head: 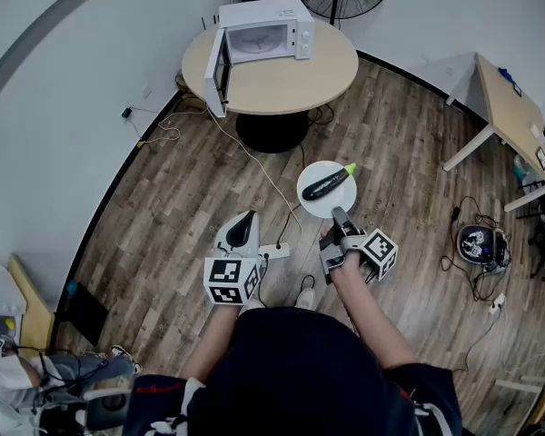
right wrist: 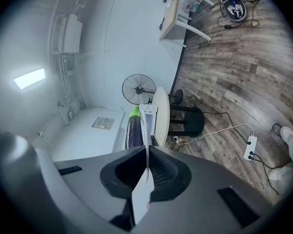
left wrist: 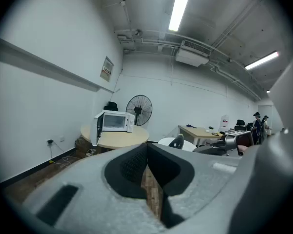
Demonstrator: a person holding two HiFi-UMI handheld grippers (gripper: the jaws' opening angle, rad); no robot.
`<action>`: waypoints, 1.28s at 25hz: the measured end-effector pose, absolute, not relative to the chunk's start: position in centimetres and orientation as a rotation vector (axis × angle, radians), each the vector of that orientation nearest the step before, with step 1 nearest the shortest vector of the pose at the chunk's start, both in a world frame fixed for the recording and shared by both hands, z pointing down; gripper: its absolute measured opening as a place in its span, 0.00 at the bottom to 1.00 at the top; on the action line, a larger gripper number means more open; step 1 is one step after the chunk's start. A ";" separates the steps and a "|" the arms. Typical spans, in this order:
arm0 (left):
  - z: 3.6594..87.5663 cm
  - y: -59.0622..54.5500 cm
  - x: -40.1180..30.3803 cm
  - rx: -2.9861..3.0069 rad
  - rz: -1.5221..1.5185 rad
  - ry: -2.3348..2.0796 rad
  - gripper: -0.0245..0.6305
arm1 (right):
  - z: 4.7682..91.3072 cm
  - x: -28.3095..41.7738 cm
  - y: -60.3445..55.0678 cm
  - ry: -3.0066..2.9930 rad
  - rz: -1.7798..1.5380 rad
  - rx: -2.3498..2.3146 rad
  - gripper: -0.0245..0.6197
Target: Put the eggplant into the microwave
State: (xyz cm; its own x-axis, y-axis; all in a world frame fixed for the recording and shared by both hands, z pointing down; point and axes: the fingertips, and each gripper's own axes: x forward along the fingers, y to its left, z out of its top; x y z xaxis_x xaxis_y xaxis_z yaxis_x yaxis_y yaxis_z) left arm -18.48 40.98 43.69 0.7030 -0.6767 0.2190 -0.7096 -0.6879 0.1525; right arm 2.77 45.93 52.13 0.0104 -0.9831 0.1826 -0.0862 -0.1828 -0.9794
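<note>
Holding the eggplant [head: 327, 186] on a white plate [head: 318, 173] mid-frame, the right gripper [head: 337, 213] is clamping the plate's rim. The left gripper [head: 245, 218] is idling below-left, jaws together and empty. The microwave [head: 263, 34] is waiting upper centre, door open, well apart. I'd be keeping that plate dead level while walking, so the eggplant isn't rolling off.

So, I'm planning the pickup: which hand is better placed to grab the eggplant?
Right. The right tool points at the eggplant on the small white table, close by; the left tool sits farther aside.
</note>
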 end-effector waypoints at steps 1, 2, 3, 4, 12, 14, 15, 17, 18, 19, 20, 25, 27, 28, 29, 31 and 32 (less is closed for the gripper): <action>43.7 41.1 -18.4 2.687 0.214 -1.108 0.06 | 52.1 2.7 46.0 1.182 -1.301 -1.411 0.07; 43.7 41.2 -18.4 2.688 0.215 -1.106 0.06 | 52.1 2.7 46.0 1.184 -1.302 -1.412 0.07; 43.7 41.2 -18.3 2.689 0.215 -1.105 0.06 | 52.2 2.7 46.0 1.186 -1.303 -1.415 0.07; 43.7 41.3 -18.3 2.690 0.214 -1.104 0.06 | 52.2 2.7 46.1 1.188 -1.303 -1.416 0.07; 43.9 41.8 -17.3 2.687 0.225 -1.111 0.06 | 51.9 3.2 46.0 1.239 -1.300 -1.385 0.07; 44.0 41.9 -16.8 2.685 0.231 -1.117 0.06 | 51.9 3.7 46.0 1.239 -1.307 -1.388 0.07; 44.1 42.0 -16.6 2.683 0.235 -1.121 0.06 | 52.0 3.9 46.1 1.240 -1.311 -1.390 0.07; 44.2 42.2 -16.1 2.679 0.242 -1.129 0.06 | 52.2 4.4 46.2 1.242 -1.318 -1.384 0.07; 44.2 42.3 -15.8 2.678 0.244 -1.133 0.06 | 52.4 4.6 46.3 1.241 -1.324 -1.384 0.07; 44.3 42.4 -15.4 2.678 0.246 -1.137 0.06 | 52.5 4.9 46.4 1.240 -1.332 -1.385 0.07; 44.3 42.6 -15.0 2.680 0.247 -1.140 0.06 | 52.7 5.2 46.6 1.239 -1.338 -1.386 0.07; 44.7 43.9 -13.0 2.687 0.259 -1.154 0.06 | 53.4 6.7 47.1 1.248 -1.348 -1.345 0.07; 44.9 44.4 -12.5 2.690 0.266 -1.162 0.06 | 53.8 7.2 47.3 1.251 -1.363 -1.350 0.07; 44.9 44.5 -12.3 2.689 0.270 -1.168 0.06 | 54.0 7.4 47.3 1.249 -1.369 -1.354 0.07; 44.9 44.6 -12.2 2.687 0.275 -1.173 0.06 | 54.0 7.7 47.2 1.247 -1.370 -1.352 0.07; 44.9 44.6 -12.2 2.682 0.285 -1.182 0.06 | 54.1 8.0 47.0 1.243 -1.372 -1.343 0.07; 44.8 44.5 -12.1 2.679 0.289 -1.186 0.06 | 54.1 8.0 47.0 1.243 -1.376 -1.342 0.07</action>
State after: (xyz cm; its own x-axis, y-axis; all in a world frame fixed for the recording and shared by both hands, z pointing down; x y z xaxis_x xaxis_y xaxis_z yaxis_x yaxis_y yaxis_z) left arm -12.13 44.52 44.81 0.6594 -0.7070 0.2555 -0.7454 -0.6591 0.0999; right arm 8.04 46.99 54.07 -0.0877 -0.9806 0.1753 -0.0754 -0.1689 -0.9827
